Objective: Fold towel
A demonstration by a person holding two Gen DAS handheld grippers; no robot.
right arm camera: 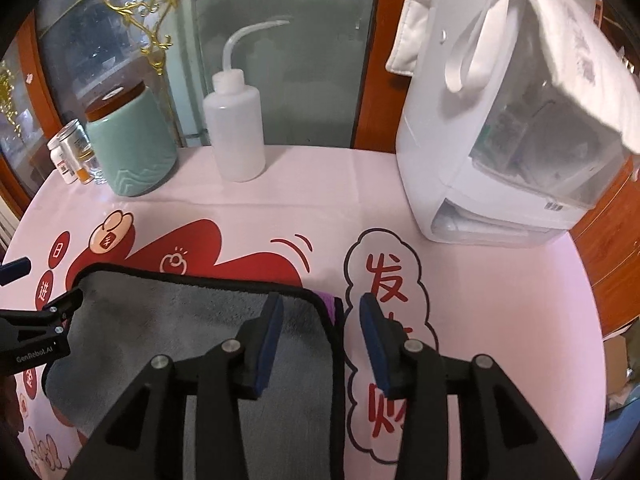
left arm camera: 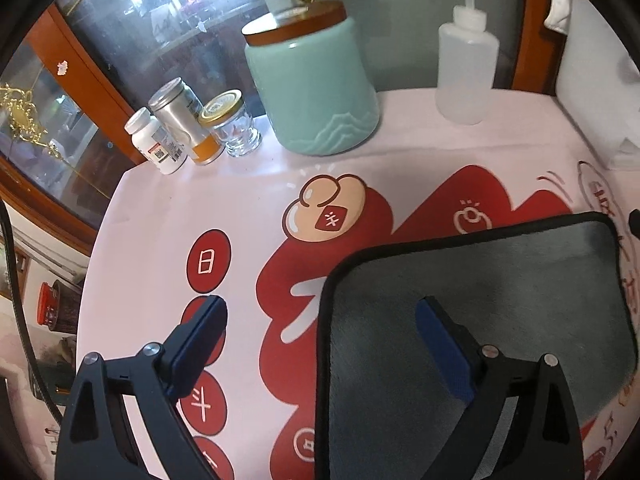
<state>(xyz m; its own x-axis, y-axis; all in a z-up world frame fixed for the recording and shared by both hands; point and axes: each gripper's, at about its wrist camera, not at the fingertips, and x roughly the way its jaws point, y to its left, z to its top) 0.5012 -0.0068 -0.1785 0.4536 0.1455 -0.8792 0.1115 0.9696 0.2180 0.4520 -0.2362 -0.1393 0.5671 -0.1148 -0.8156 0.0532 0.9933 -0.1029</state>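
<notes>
I see the grey towel [right arm camera: 192,344] lying flat on the bench [right arm camera: 500,300], which wears a pink cloth printed with red shapes and characters. The towel has a dark bound edge, and a strip of purple shows at its far right corner.

My left claw [left arm camera: 320,344] stands wide open and holds nothing — its left finger is out over the printed cloth, its right finger over the towel, so the towel's left edge runs between them. My right claw [right arm camera: 320,340] is open too, less widely, and also empty; its left finger is above the towel near that right corner, its right finger over the bare cloth beside it. From the right wrist view I can see the left claw at the towel's left edge.

At the back of the bench stand a teal jar [left arm camera: 316,92] with a brown lid, a white squeeze bottle [right arm camera: 236,128] with a bent spout, and a few small jars [left arm camera: 188,128] — a white appliance [right arm camera: 508,132] sits to the right.
</notes>
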